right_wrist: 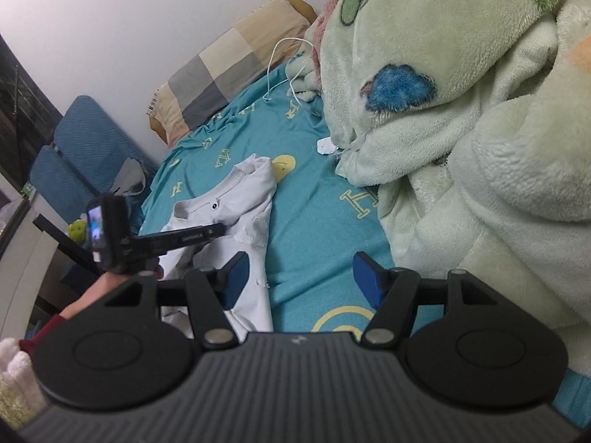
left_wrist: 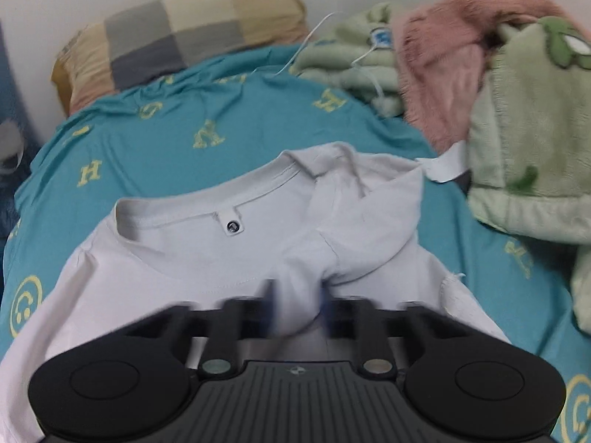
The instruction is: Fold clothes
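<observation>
A white T-shirt [left_wrist: 207, 258] lies on a bed covered by a teal sheet [left_wrist: 166, 140] printed with yellow letters and smiley faces, its round neckline and small label turned toward the checked pillow [left_wrist: 177, 37] at the head of the bed. One sleeve is folded in over the shirt's body on the side nearer the pale green fleece blanket [left_wrist: 528, 170]. The left tongs [left_wrist: 295, 302] are closed on a bunched fold of the T-shirt's fabric just below the neckline; their blue pads are blurred, with the cloth pinched between them. In the right wrist view the left tongs [right_wrist: 218, 229] reach across the shirt's body, held by a hand [right_wrist: 92, 291] in a dark red cuff. The right tongs [right_wrist: 301, 280] stand wide apart with nothing between them, over bare teal sheet just beside the T-shirt's edge, between the shirt and the green blanket. A pink fleece [left_wrist: 454, 74] and a white cable [left_wrist: 332, 48] lie beyond the shirt, beside the pillow.
</observation>
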The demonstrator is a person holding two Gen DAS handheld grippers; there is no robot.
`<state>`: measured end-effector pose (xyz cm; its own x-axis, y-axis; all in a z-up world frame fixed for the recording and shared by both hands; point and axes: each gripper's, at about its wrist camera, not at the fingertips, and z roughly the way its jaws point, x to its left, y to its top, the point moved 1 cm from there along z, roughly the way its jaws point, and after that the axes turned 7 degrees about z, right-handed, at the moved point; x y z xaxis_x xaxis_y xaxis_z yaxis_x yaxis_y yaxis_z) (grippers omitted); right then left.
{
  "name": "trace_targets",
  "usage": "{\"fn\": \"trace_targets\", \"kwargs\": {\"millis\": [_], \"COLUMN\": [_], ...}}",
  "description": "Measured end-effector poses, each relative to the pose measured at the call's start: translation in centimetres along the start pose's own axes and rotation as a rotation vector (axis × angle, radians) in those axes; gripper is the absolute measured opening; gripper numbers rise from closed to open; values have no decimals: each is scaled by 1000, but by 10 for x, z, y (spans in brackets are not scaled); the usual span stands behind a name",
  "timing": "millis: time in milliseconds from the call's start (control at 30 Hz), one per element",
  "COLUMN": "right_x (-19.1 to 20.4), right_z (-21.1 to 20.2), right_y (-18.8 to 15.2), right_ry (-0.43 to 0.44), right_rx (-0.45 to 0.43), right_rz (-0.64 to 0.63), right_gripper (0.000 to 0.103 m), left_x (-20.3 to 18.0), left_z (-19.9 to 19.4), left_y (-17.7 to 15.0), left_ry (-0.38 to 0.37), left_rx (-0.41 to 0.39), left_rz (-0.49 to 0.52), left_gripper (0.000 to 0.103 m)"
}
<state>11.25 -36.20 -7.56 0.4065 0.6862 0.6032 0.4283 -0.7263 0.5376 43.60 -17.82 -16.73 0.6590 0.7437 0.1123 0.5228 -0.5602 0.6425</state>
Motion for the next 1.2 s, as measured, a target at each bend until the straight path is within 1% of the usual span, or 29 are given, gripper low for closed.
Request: {"fn": "trace_targets", "kwargs": {"millis": [33, 100, 167, 300, 333, 367, 400, 433, 500, 600, 633, 700, 767, 800, 900, 1033, 1067, 1100, 1167, 1200], "right_x": [0, 2, 5, 11, 12, 13, 14, 16, 19, 25, 27, 31, 36, 39, 47, 58, 60, 62, 65, 66], "right_z": [1, 2, 4, 6, 6, 6, 6, 5, 3, -1, -2, -5, -10, -13, -22, -37, -41, -45, -51, -53], "right_y": [0, -1, -3, -7, -7, -8, -8, -8, -9, -10, -11, -15, -19, -21, -29, -41, -43, -46, -50, -52], "right_ry": [-2, 0, 0, -4, -6, -7, -5, -3, 0, 8, 10, 17, 24, 27, 43, 67, 72, 80, 87, 87], "right_rx": [2, 6, 8, 10, 10, 11, 9, 8, 0, -14, -17, -24, -34, -37, -46, -60, -63, -67, -78, -84], "right_rz": [-1, -9, -25, -71, -81, -87, -90, -93, -108, -139, -150, -179, -209, -223, -266, -326, -335, -343, -356, -360], "right_gripper": [66, 66, 66, 66, 66, 66, 66, 66, 66, 66, 66, 66, 66, 66, 66, 66, 66, 66, 65, 65], "left_x": [4, 12, 19, 16, 16, 16, 16, 16, 17, 12, 11, 2, -11, -17, -39, -66, -71, -76, -86, -91], "left_z": [-1, -2, 4, 7, 3, -4, -11, -19, -37, -77, -91, -124, -161, -179, -232, -293, -305, -316, -333, -339], "left_y": [3, 9, 13, 6, 4, 2, 1, 0, -2, -7, -9, -15, -25, -32, -58, -99, -108, -118, -137, -146], "left_ry": [29, 107, 167, 182, 180, 176, 171, 176, 193, 198, 198, 210, 226, 231, 247, 248, 243, 234, 259, 273], "left_rx": [-15, -42, -14, -10, -22, -38, -54, -62, -70, -99, -109, -136, -163, -176, -201, -236, -243, -248, -259, -266], "left_rz": [-39, -118, -191, -230, -244, -260, -277, -285, -292, -301, -304, -284, -262, -254, -234, -227, -236, -250, -249, -247], "left_gripper": [4, 4, 4, 7, 11, 19, 23, 31, 39, 49, 50, 54, 60, 63, 66, 71, 75, 75, 75, 77]}}
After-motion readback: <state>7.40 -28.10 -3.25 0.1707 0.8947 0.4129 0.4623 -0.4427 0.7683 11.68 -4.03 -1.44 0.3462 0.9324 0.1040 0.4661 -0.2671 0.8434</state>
